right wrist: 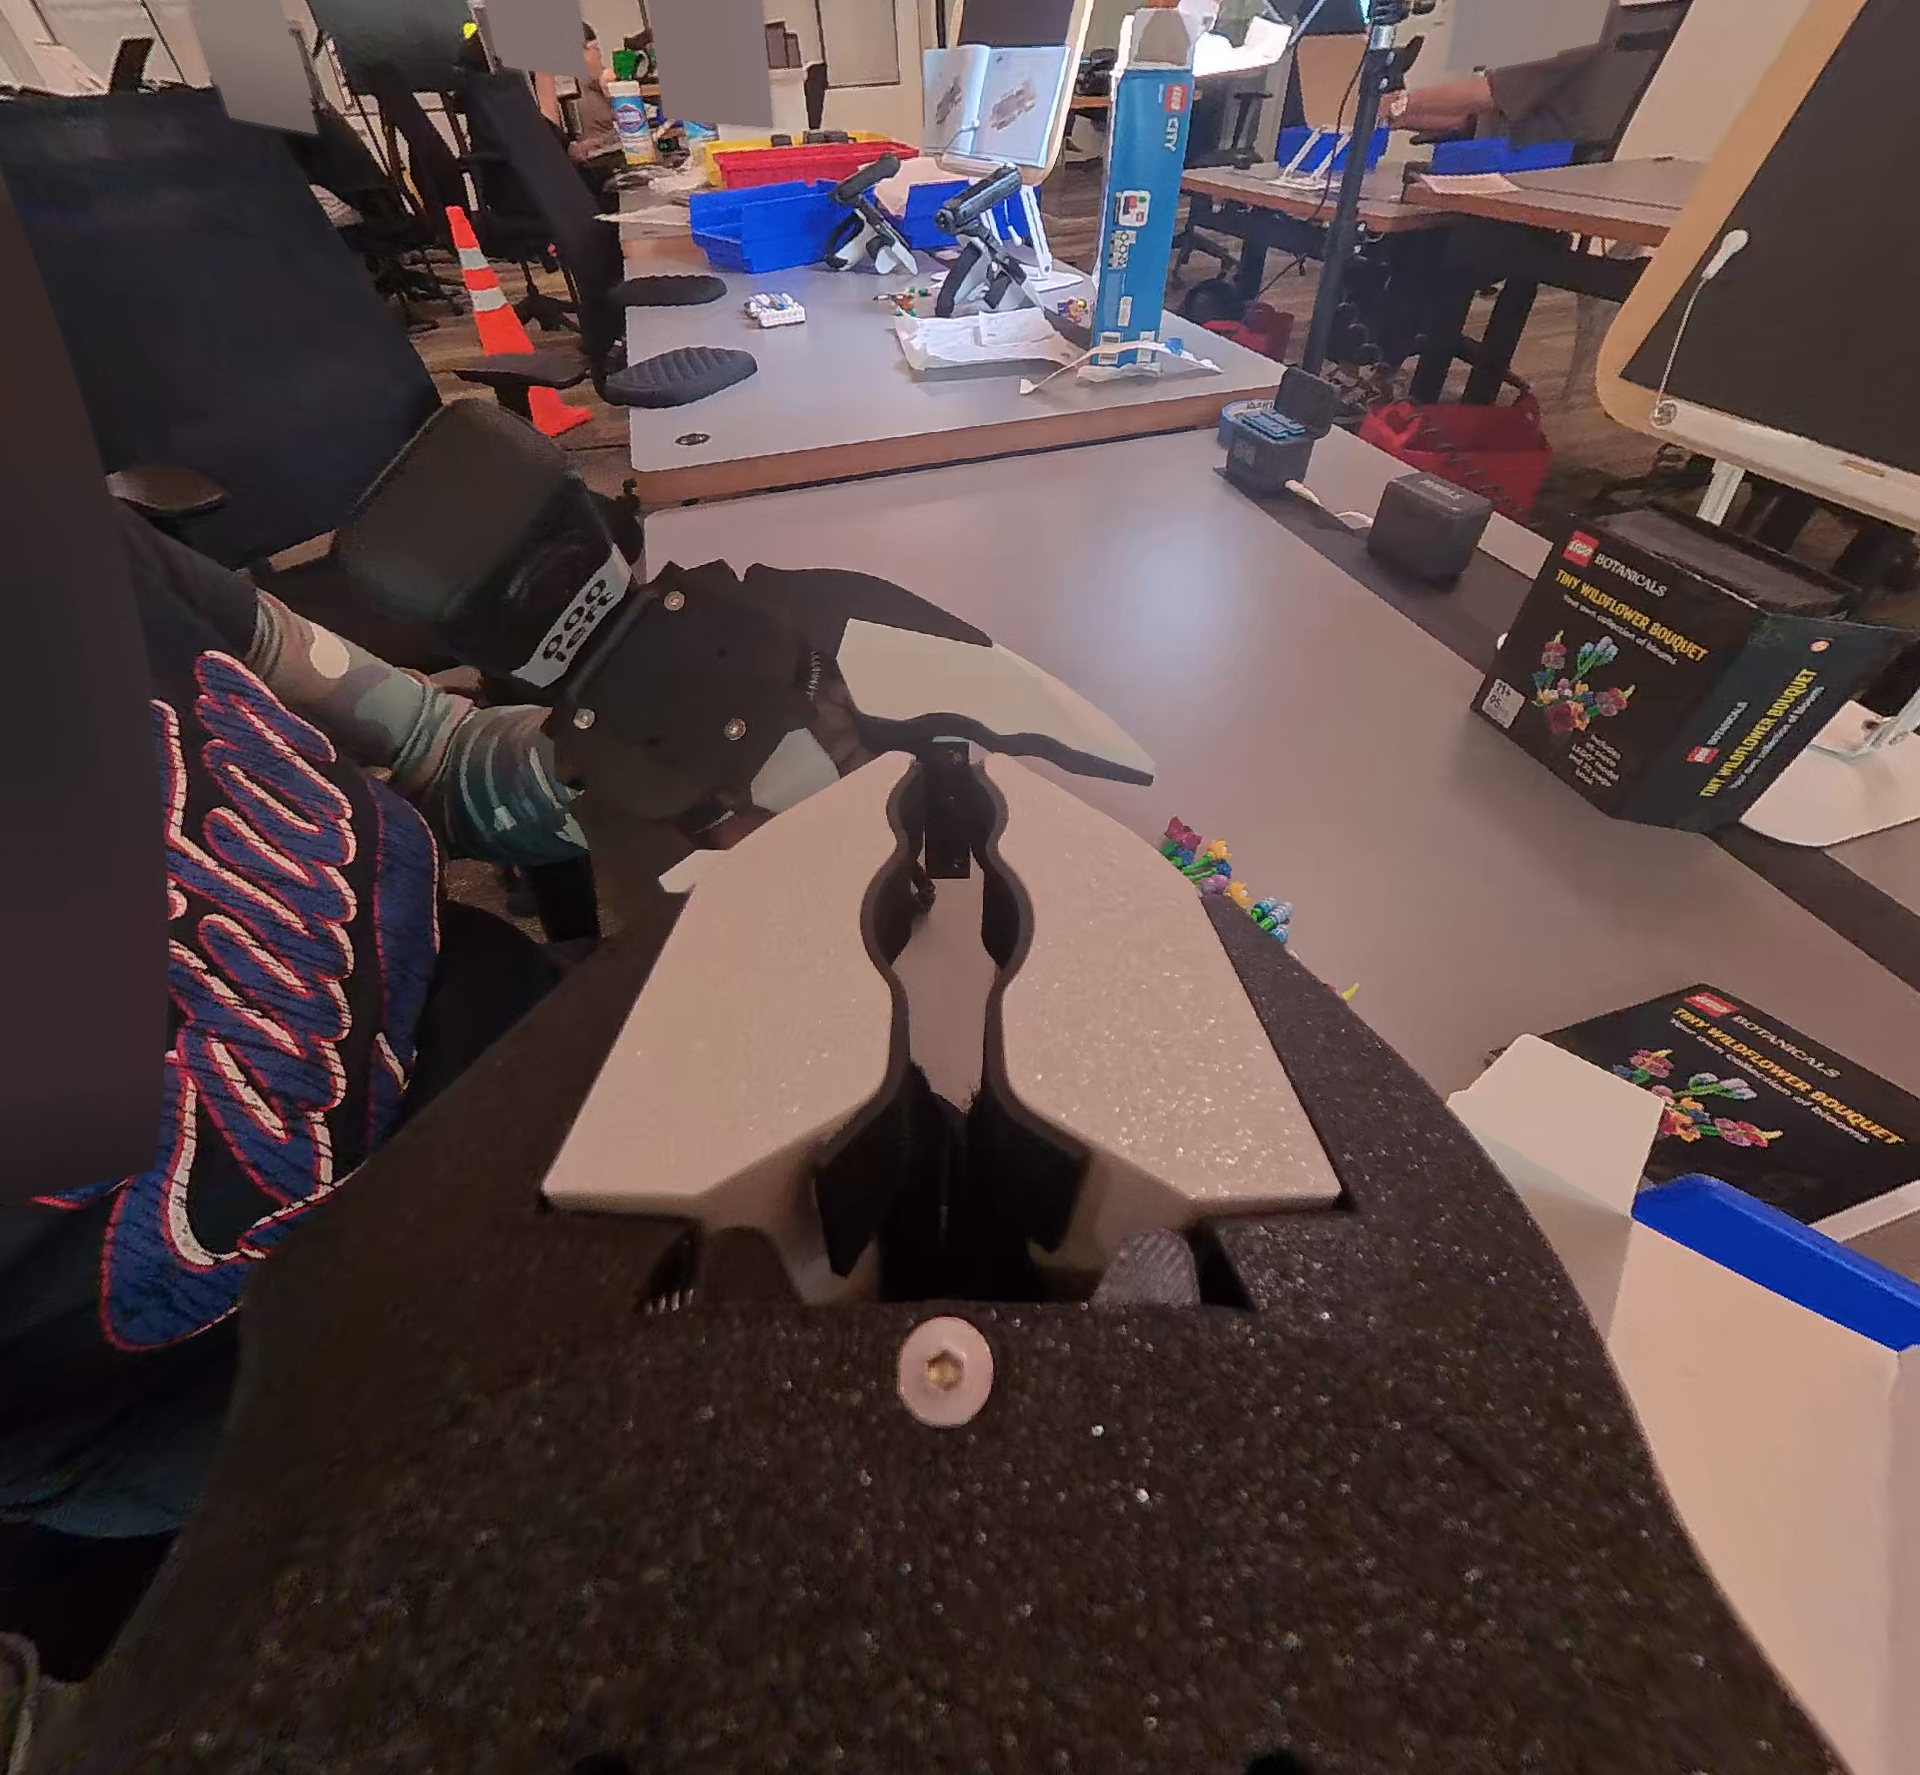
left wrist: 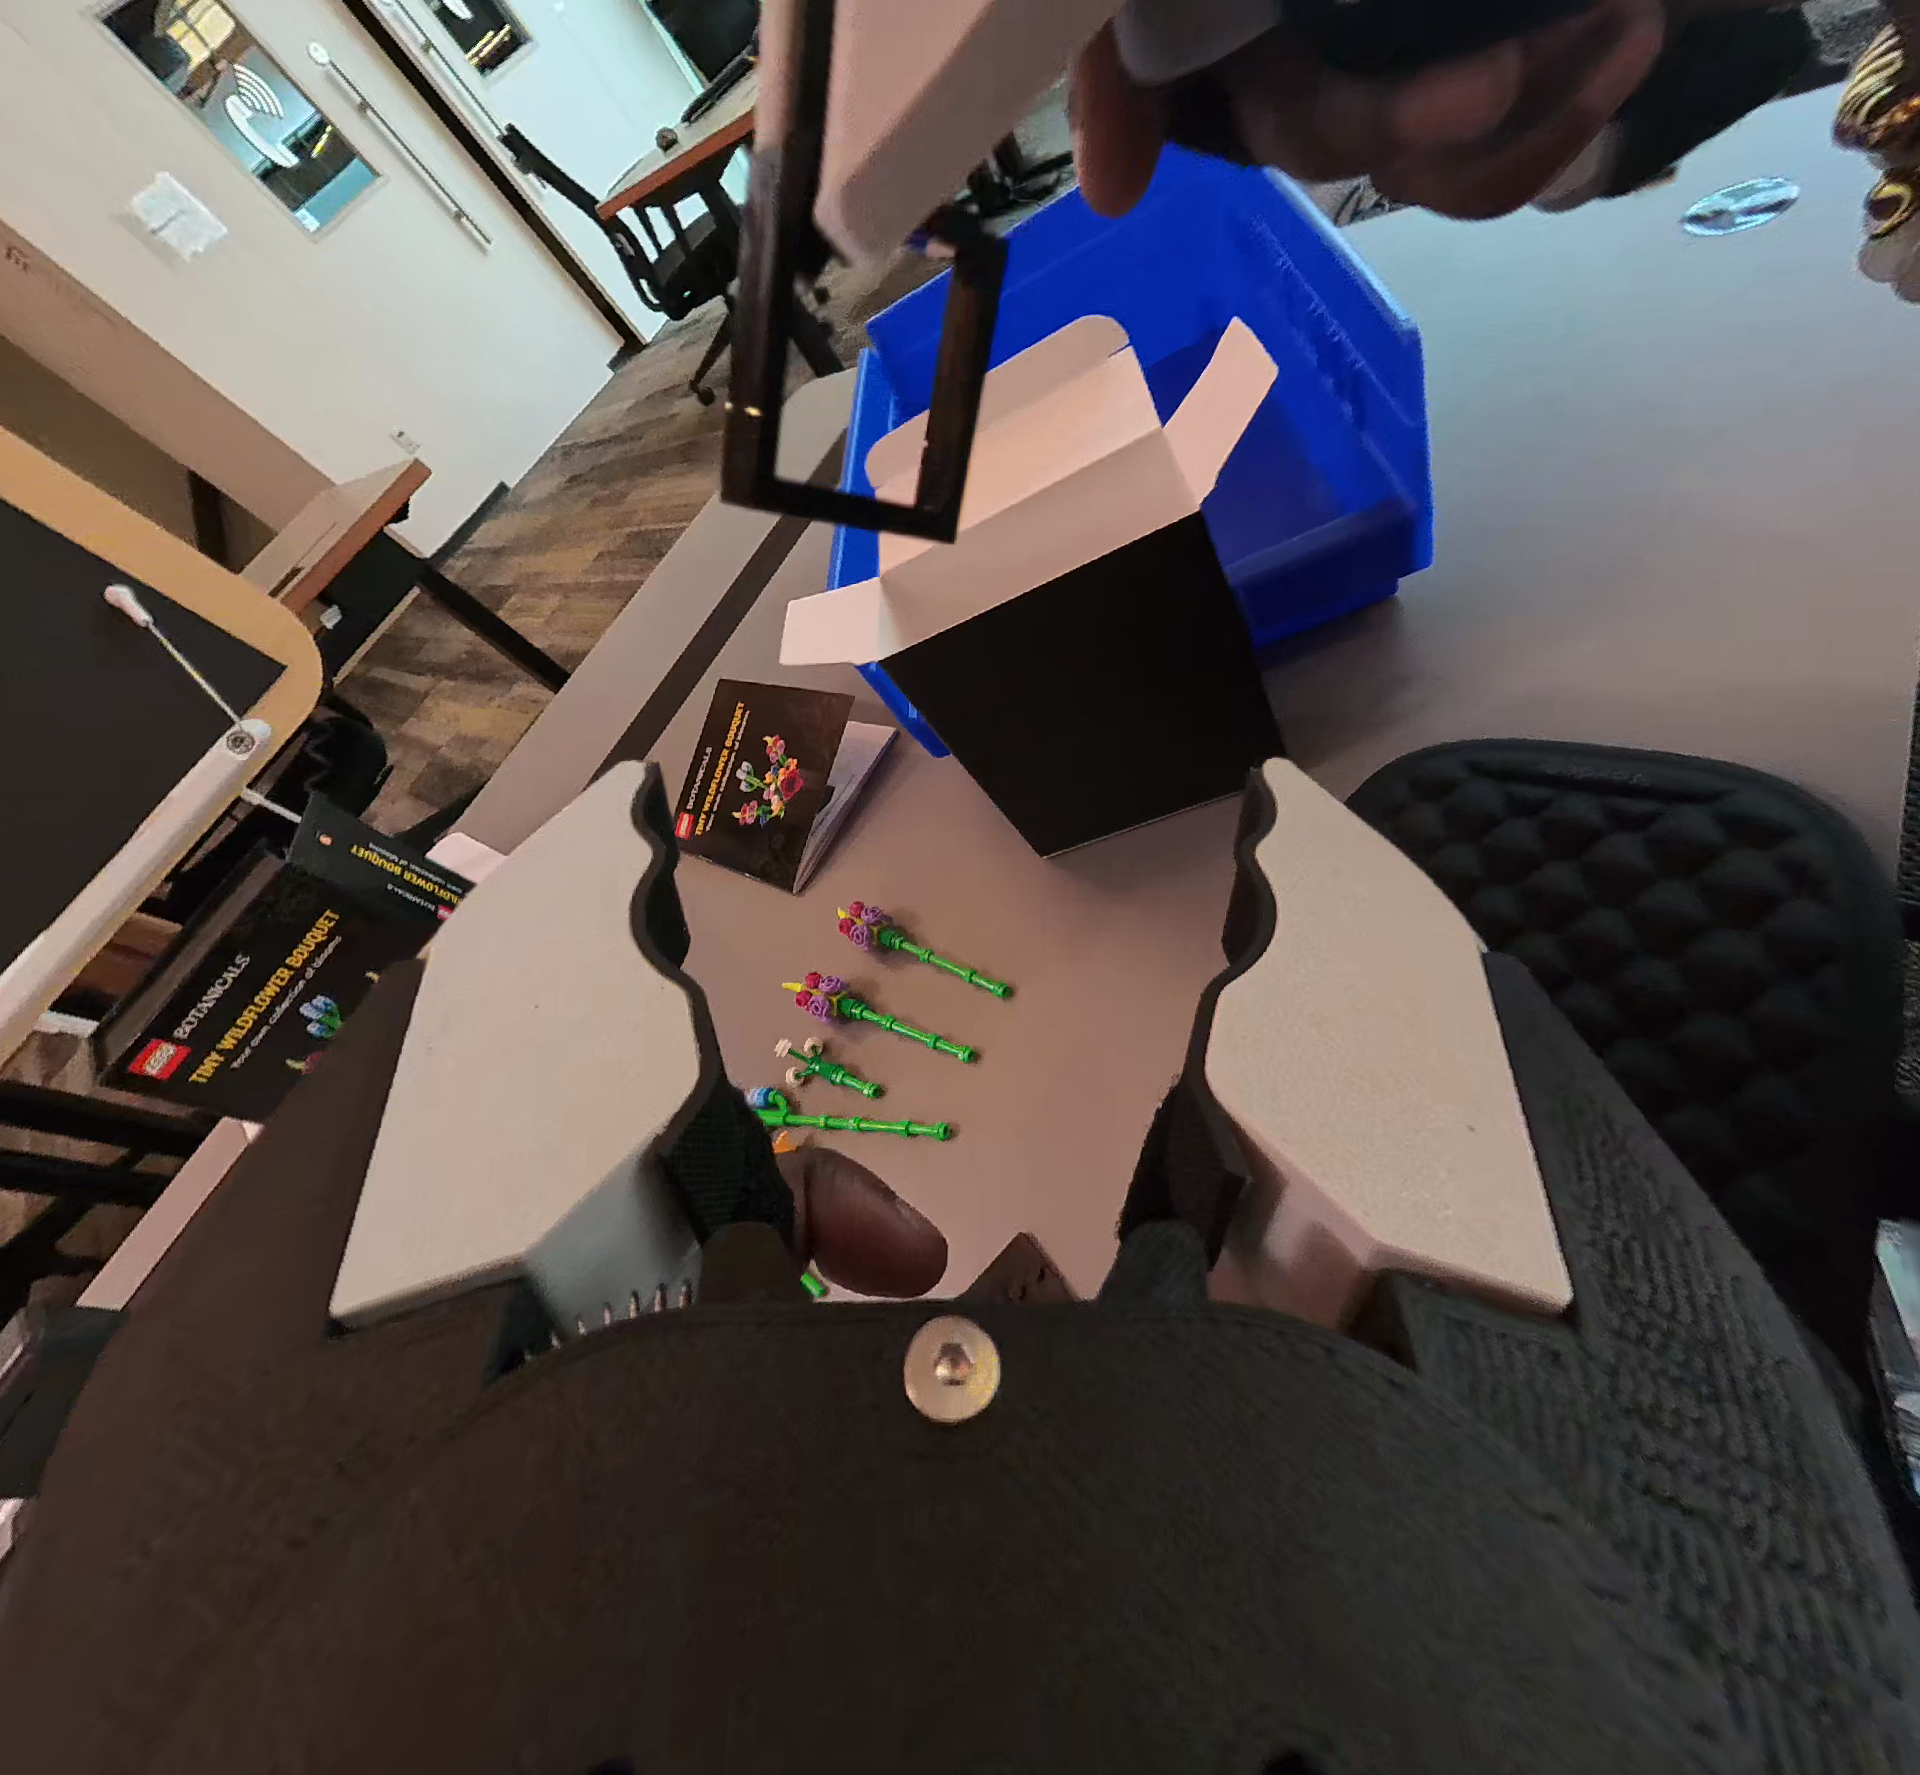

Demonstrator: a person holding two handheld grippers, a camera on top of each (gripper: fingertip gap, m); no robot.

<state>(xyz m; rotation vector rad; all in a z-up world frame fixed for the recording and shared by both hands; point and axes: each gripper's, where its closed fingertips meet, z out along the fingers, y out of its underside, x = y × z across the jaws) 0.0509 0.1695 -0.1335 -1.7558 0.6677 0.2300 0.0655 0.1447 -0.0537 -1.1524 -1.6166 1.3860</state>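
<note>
My left gripper (left wrist: 951, 832) is open and empty, hovering above several small brick flowers (left wrist: 894, 1019) with green stems that lie in a row on the grey table (left wrist: 1122, 998). A fingertip shows between its jaws near the base. My right gripper (left wrist: 894, 229) hangs above and beyond it, shut on a thin black rectangular frame (left wrist: 852, 510). In the right wrist view that gripper (right wrist: 948, 780) pinches the black frame (right wrist: 951, 821) at its tips. The left gripper's grey finger (right wrist: 987, 676) sits just beyond. The flowers (right wrist: 1216, 863) lie to the right.
An open black box with white flaps (left wrist: 1081, 686) stands before a blue bin (left wrist: 1299, 395). A black booklet (left wrist: 769, 780) lies by the flowers. The black set box (right wrist: 1662, 686) stands at the far right. A black mesh pad (left wrist: 1662, 946) lies to the right. The left gripper's tips are roughly 8 cm from the right gripper's.
</note>
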